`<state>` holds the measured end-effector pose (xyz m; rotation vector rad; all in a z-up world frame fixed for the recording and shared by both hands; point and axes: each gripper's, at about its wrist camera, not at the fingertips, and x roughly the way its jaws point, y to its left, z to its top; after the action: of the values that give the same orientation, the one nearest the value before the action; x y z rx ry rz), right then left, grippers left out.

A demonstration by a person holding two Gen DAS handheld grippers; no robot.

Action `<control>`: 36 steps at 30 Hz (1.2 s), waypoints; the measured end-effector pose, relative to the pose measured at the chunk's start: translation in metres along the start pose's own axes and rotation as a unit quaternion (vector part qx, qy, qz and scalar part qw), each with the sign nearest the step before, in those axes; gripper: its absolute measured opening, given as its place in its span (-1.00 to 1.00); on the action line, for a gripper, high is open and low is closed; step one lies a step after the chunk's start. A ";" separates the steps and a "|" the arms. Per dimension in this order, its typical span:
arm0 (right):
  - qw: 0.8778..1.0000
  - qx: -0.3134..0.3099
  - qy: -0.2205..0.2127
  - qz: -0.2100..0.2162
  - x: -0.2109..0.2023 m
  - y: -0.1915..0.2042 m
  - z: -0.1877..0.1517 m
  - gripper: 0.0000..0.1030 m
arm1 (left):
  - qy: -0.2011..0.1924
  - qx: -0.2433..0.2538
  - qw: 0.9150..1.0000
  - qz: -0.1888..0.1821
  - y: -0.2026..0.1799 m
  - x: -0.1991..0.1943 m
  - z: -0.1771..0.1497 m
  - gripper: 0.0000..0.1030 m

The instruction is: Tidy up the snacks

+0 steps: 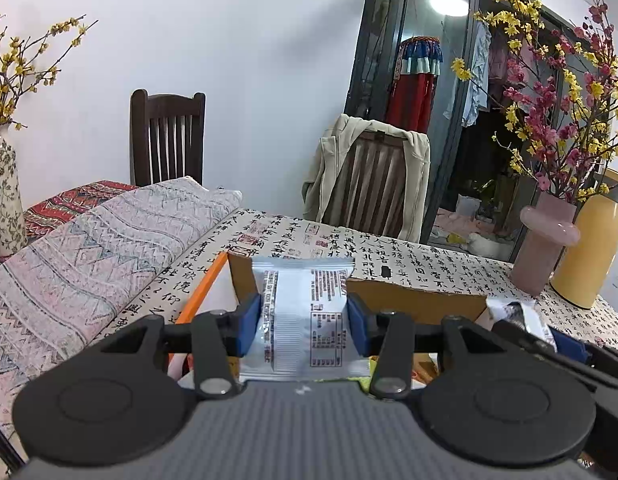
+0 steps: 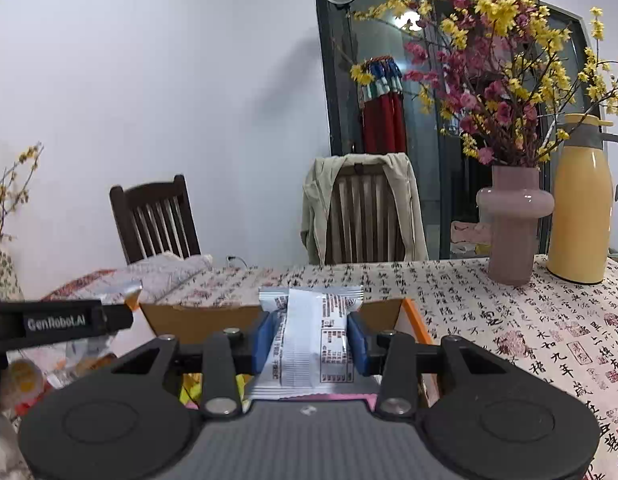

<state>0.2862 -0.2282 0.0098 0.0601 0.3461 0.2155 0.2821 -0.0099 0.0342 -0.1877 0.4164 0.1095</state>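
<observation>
Left gripper (image 1: 303, 322): blue fingers (image 1: 250, 320) clamped on a silver snack packet (image 1: 305, 316). Right gripper (image 2: 312, 344) likewise grips its own silver packet (image 2: 311, 340). Both hang over an open cardboard box (image 2: 189, 314) on the table (image 2: 509, 320) (other snacks inside). Step: carrying to box; next, lower and release. Pink vase (image 2: 513, 220) and yellow thermos (image 2: 581, 208) stand well clear.

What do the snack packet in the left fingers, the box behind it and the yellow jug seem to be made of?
Snack packet: probably thin metallised plastic film, glossy, with crimped ends and wrinkles.
Box: corrugated cardboard by its look, matte brown inside with a raw cut edge.
Yellow jug: smooth, slightly shiny shell, plastic or painted metal; I cannot tell which.
</observation>
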 end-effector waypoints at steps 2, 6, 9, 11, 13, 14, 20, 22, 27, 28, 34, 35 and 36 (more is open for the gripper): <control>1.000 -0.001 0.006 0.000 0.001 0.000 -0.002 -0.23 | -0.002 -0.002 1.000 -0.001 0.000 -0.001 -0.001 -0.07; 1.000 0.003 0.016 -0.004 0.002 -0.004 -0.004 -0.21 | -0.007 -0.005 1.000 0.001 0.003 -0.004 -0.001 0.25; 1.000 0.008 0.020 -0.010 0.001 -0.007 -0.004 0.24 | -0.015 -0.007 1.000 0.012 0.005 -0.007 -0.001 0.66; 1.000 0.012 0.018 -0.015 0.000 -0.009 -0.004 0.66 | -0.019 -0.009 1.000 0.016 0.005 -0.010 0.000 0.98; 1.000 0.017 0.016 -0.017 -0.001 -0.010 -0.003 0.93 | -0.028 -0.011 0.999 0.023 0.006 -0.014 0.001 1.00; 1.000 0.021 0.016 -0.016 -0.002 -0.012 -0.003 0.99 | -0.029 -0.011 0.999 0.021 0.007 -0.015 0.001 1.00; 0.999 0.037 0.029 -0.018 -0.001 -0.017 -0.004 1.00 | -0.030 -0.013 0.999 0.015 0.007 -0.019 0.001 1.00; 0.999 0.036 0.029 -0.019 -0.001 -0.016 -0.004 1.00 | -0.030 -0.013 0.999 0.014 0.007 -0.020 0.001 1.00; 0.999 0.031 0.027 -0.020 -0.007 -0.013 -0.002 1.00 | -0.032 -0.017 0.999 0.010 0.006 -0.029 0.002 1.00; 0.999 0.029 0.026 -0.020 -0.010 -0.011 -0.002 1.00 | -0.036 -0.017 0.999 0.008 0.005 -0.034 0.002 1.00; 1.000 0.016 0.012 -0.015 -0.028 -0.005 0.006 1.00 | -0.056 -0.017 0.998 0.003 0.002 -0.060 0.010 1.00; 1.000 0.016 0.010 -0.013 -0.031 -0.005 0.007 1.00 | -0.059 -0.018 0.998 0.001 0.002 -0.064 0.010 1.00; 1.000 0.016 0.008 -0.013 -0.035 -0.005 0.008 1.00 | -0.062 -0.018 0.998 0.000 0.002 -0.068 0.011 1.00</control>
<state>0.2582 -0.2408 0.0286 0.0844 0.3665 0.1851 0.2247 -0.0103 0.0715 -0.2151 0.2918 0.1276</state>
